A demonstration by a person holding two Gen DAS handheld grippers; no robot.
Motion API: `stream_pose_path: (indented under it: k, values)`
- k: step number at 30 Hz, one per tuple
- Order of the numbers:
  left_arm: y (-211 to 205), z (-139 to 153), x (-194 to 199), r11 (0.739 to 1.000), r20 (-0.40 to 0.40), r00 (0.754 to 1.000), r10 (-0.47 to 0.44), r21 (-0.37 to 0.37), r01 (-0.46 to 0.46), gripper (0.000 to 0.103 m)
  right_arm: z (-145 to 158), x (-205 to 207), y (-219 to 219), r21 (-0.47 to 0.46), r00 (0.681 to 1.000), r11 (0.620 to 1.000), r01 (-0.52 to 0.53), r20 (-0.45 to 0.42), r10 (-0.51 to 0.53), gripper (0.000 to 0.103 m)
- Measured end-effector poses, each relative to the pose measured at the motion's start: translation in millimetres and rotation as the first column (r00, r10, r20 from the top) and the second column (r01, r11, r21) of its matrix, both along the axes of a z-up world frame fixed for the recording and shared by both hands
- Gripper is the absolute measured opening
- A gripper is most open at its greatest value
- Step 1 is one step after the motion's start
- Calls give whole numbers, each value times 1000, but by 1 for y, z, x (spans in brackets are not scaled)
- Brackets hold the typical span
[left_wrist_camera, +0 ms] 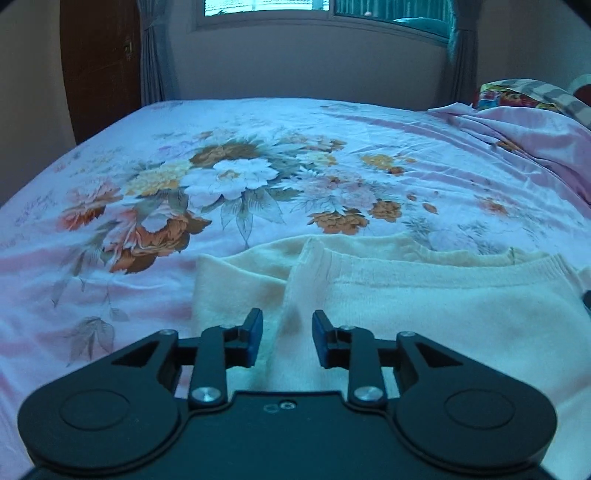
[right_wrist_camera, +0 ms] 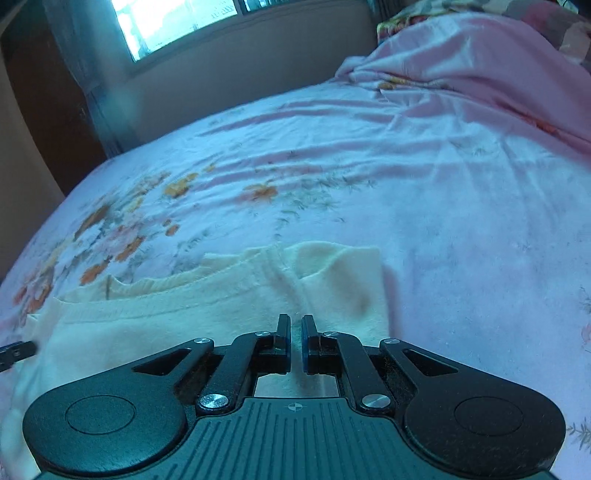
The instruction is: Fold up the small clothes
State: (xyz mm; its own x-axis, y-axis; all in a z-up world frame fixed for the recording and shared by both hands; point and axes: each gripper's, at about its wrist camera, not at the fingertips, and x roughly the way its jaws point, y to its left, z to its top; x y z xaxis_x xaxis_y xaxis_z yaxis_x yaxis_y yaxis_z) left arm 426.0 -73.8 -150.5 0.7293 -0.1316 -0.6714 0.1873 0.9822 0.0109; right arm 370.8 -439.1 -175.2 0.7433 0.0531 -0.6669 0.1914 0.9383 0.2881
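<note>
The left gripper (left_wrist_camera: 287, 341) stands with its fingers parted over a raised fold of the cream knit sweater (left_wrist_camera: 424, 306), nothing pinched, while the right gripper (right_wrist_camera: 294, 341) has its fingers closed, and whether any knit is caught between them I cannot tell. If only the right side lifts, the soft knit could drag and undo the folds. The sweater lies partly folded on the floral bedsheet (left_wrist_camera: 258, 147), sleeves turned in, ribbed edge showing.

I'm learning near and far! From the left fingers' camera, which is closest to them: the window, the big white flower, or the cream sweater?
1. Cream sweater, right under the left fingers.
2. Big white flower, mid-bed, slightly left.
3. Window, top, on the far wall.
</note>
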Motion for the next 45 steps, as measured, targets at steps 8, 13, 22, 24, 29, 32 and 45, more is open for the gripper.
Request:
stream_pose_path:
  k: [8,13,22,24,29,32,45]
  values:
    - [-12,-2,-1,1000,-14,1000,-25,12,25,39,2,25,-10,14,999,998,55,-4,-55,5]
    - [-14,-12,1,1000,-30,999,-13,26,13,44,-3,26,-7,34,1000,999,13,-9,-12,45]
    - [-12,-15,3,999,-30,1000,-1,33,2,52,-4,29,13,-52,998,996,-67,-24,66,44]
    - [-13,-15,3,999,-28,1000,-2,38,3,53,-3,28,17,-42,995,994,-97,-15,96,23]
    - [-9,-16,1,1000,-29,1000,-2,27,3,55,-1,28,12,-37,993,992,-118,-12,118,21]
    - [-9,-18,0,999,-25,1000,-4,37,5,56,-4,30,6,-33,996,995,-92,-5,92,25]
    - [-12,-16,-1,999,-11,1000,-9,36,9,59,12,24,19,-79,994,994,-78,76,84,7]
